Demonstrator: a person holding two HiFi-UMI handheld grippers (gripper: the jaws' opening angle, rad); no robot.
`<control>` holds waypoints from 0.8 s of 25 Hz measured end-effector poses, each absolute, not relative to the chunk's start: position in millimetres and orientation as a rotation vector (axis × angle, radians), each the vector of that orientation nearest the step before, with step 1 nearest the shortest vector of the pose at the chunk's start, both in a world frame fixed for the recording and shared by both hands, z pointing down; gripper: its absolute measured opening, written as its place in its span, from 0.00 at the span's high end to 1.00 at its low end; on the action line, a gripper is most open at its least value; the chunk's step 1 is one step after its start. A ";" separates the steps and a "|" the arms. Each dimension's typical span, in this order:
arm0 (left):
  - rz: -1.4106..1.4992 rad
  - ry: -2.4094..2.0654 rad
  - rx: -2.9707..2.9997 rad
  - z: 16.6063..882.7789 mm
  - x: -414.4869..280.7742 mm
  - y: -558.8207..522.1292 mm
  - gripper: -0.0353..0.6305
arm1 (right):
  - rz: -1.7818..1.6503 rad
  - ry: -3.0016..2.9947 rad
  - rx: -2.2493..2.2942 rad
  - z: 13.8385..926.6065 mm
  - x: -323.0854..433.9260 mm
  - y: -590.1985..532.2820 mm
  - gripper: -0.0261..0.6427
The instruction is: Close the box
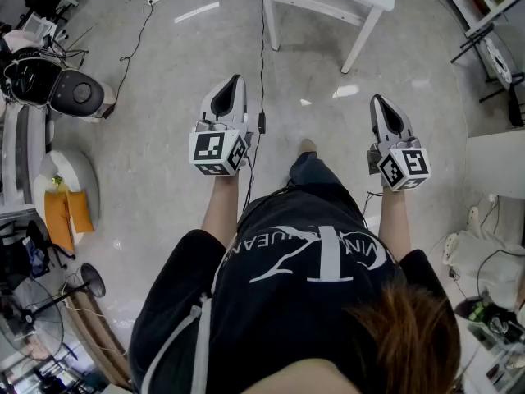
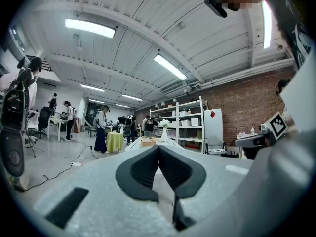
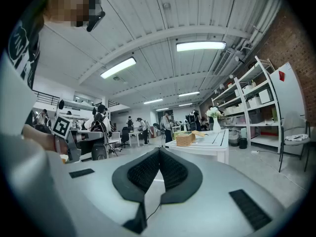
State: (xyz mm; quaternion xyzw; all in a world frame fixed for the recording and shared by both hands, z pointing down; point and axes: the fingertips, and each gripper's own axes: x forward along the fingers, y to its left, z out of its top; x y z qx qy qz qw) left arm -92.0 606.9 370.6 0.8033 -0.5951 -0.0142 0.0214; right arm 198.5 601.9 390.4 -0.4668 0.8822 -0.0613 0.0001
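We hold the left tool point(image 1: 237, 80) and right tool point(image 1: 377, 99) pressed together, empty, well short of the worktop point(image 1: 328, 2) — best square up to it before touching the box point(image 3: 185, 138).

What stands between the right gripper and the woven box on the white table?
Nothing visible does. The right gripper, shut and empty, looks toward the woven box on the white table, with only floor between.
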 end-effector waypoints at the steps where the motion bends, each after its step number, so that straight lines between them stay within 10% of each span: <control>1: -0.047 -1.845 2.493 370.2 -92.8 605.7 0.93 | -0.190 2.770 -1.466 390.4 197.4 601.1 0.96; 20: -0.042 -1.855 2.445 375.4 -115.2 578.1 0.93 | -0.324 2.765 -1.484 411.6 186.2 575.4 0.96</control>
